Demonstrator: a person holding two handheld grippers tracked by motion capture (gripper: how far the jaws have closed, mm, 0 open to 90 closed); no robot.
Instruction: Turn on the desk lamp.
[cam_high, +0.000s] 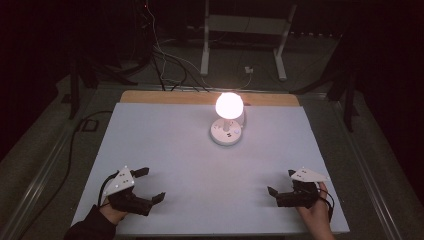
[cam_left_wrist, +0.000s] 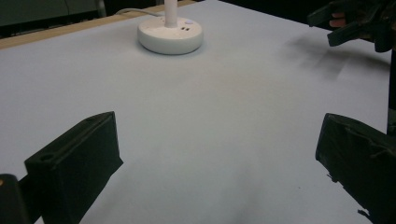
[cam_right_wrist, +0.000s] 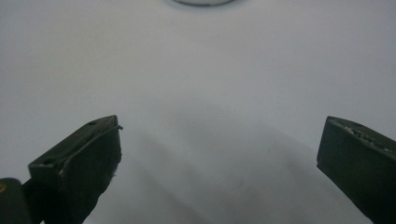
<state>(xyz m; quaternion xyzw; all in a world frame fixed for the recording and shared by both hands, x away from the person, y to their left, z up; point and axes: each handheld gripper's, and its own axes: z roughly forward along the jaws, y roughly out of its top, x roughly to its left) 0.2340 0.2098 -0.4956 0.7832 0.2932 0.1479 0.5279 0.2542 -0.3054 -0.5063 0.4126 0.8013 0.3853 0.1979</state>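
A small white table lamp (cam_high: 227, 120) stands lit at the far middle of the white table sheet (cam_high: 170, 150), its round bulb (cam_high: 229, 105) glowing above a round base (cam_left_wrist: 170, 35). My left gripper (cam_high: 152, 185) rests open at the near left, held by a hand in a dark sleeve. At the near right my right gripper (cam_high: 281, 182) is open too. Each holds nothing. In the left gripper view my own jaws stand wide apart over bare sheet (cam_left_wrist: 219, 140), and the right gripper (cam_left_wrist: 336, 25) shows at the top right. The lamp base edge (cam_right_wrist: 201, 2) peeks in at the top of the right gripper view.
A wooden strip (cam_high: 165, 97) runs along the table's far edge. Cables (cam_high: 165, 65) and a white metal stand (cam_high: 245, 35) lie on the dark floor beyond. A cable (cam_high: 75, 145) trails down the left side. The room around is dark.
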